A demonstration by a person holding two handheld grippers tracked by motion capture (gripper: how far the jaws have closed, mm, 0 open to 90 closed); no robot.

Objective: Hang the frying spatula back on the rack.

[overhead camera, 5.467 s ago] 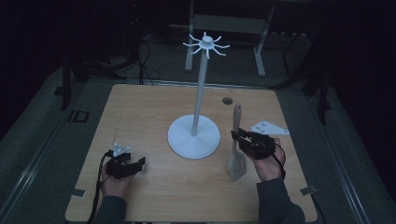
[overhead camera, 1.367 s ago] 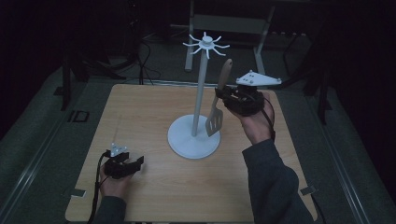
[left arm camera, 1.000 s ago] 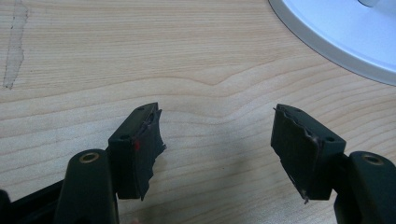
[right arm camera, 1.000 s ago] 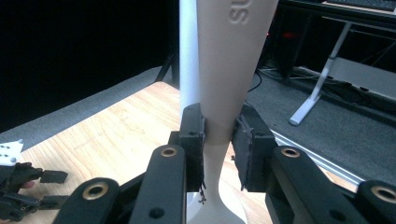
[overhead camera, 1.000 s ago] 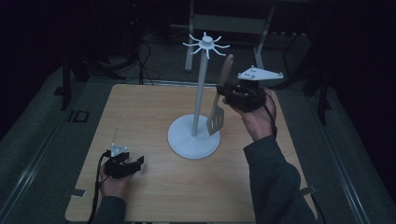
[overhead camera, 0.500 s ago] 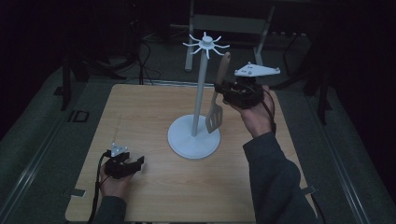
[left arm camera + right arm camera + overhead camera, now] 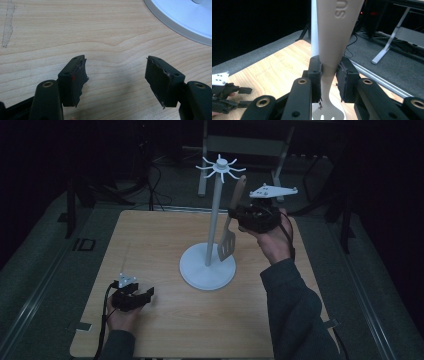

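Note:
A white hanging stand rises from the middle of the wooden table (image 7: 150, 245): round base (image 7: 207, 267), thin pole (image 7: 214, 220), and a crown of hooks (image 7: 219, 167) at the top. My right gripper (image 7: 236, 215) is raised beside the pole, just below the hooks. It is shut on a beige slotted spatula (image 7: 226, 244), which hangs upright with its blade down and its handle tip near the hooks. In the right gripper view the pads clamp the spatula's neck (image 7: 329, 71), with the pole (image 7: 314, 27) right behind. My left gripper (image 7: 141, 296) rests open on the table at the front left, nothing between its fingers (image 7: 75, 77).
The stand's base (image 7: 180, 17) lies just beyond the left gripper's jaws. Dark floor surrounds the table, with cables and a metal frame (image 7: 250, 145) behind it. The right forearm crosses the table's right side. A pale streak (image 7: 7, 25) marks the wood.
Since the oldest frame my right gripper has lifted the spatula off the table's right side to beside the pole. Over the last second it edged slightly toward the hooks. The left gripper stayed put.

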